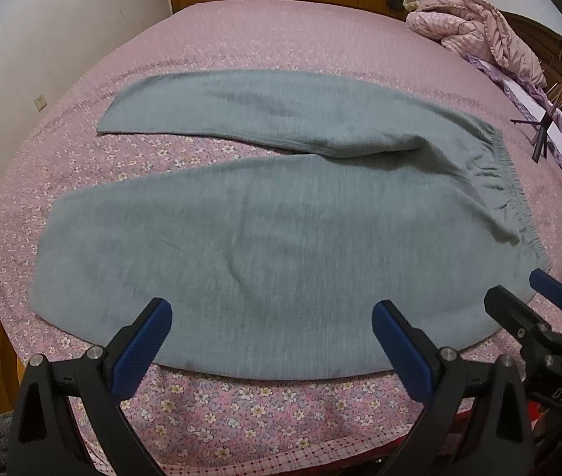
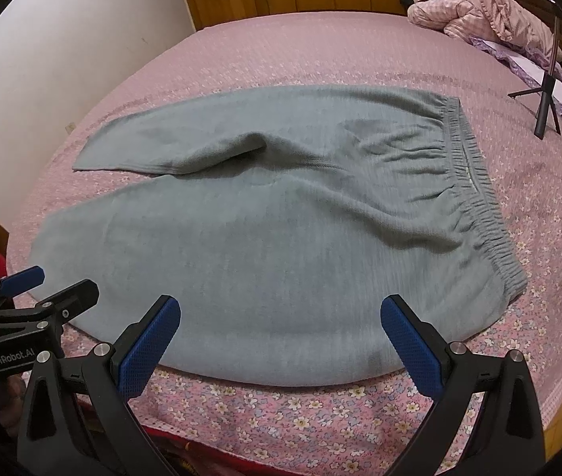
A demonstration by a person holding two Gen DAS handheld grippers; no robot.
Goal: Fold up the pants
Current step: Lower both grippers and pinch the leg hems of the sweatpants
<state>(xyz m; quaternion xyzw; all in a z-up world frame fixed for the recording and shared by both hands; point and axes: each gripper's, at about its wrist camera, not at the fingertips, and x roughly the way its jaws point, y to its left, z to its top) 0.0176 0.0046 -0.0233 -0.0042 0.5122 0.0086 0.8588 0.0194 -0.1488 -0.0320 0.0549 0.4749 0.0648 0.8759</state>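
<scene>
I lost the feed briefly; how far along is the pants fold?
Done: the grey-green fleece pants lie spread on the pink floral bedspread, legs apart. In hand: nothing; the left gripper and right gripper hover open over the near leg. Left: every fold.

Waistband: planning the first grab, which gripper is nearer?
Right. The right gripper hovers just short of the waistband; the left gripper sits farther along the near leg.
</scene>
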